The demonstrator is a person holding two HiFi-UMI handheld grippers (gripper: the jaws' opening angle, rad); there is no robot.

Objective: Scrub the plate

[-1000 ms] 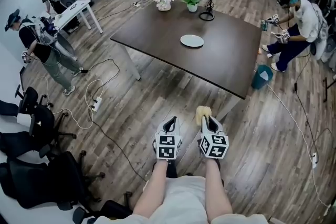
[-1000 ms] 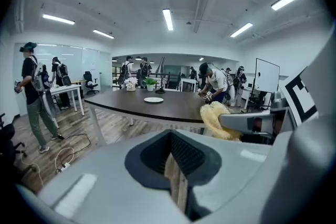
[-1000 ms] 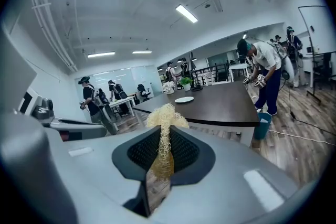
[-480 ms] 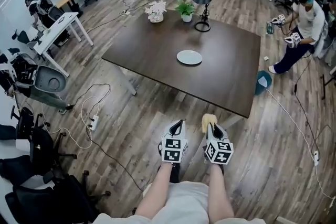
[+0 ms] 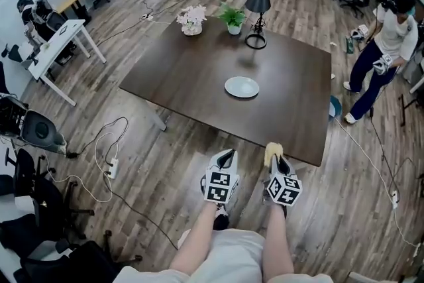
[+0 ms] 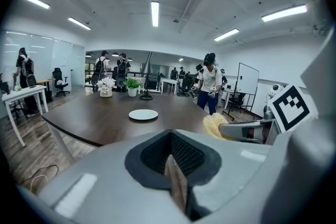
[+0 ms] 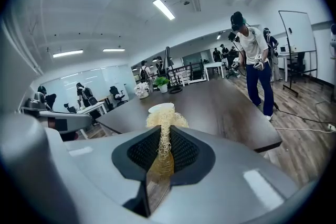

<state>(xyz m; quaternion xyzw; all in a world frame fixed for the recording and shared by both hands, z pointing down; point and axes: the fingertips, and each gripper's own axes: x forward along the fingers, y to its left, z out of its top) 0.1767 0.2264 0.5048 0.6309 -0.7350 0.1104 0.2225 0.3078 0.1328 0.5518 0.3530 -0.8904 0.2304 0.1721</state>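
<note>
A white plate [image 5: 241, 87] lies near the middle of the dark brown table [image 5: 192, 83]; it also shows small in the left gripper view [image 6: 143, 114] and just past the scrubber in the right gripper view [image 7: 161, 107]. My right gripper [image 5: 276, 159] is shut on a yellow mesh scrubber [image 7: 165, 128], which sticks out beyond its tips [image 5: 273, 150]. My left gripper [image 5: 226, 156] is shut with nothing in it. Both grippers hang over the floor, short of the table's near edge and well away from the plate.
On the table's far side stand a white flower pot [image 5: 191, 18], a green plant [image 5: 233, 16] and a black desk lamp [image 5: 258, 3]. A person [image 5: 384, 36] stands right of the table. Cables [image 5: 112, 149] lie on the wood floor at left, near office chairs [image 5: 33, 209].
The table and plate have drawn closer and lower in the head view as I walk toward them. Both grippers stay held in front of me, unchanged.
</note>
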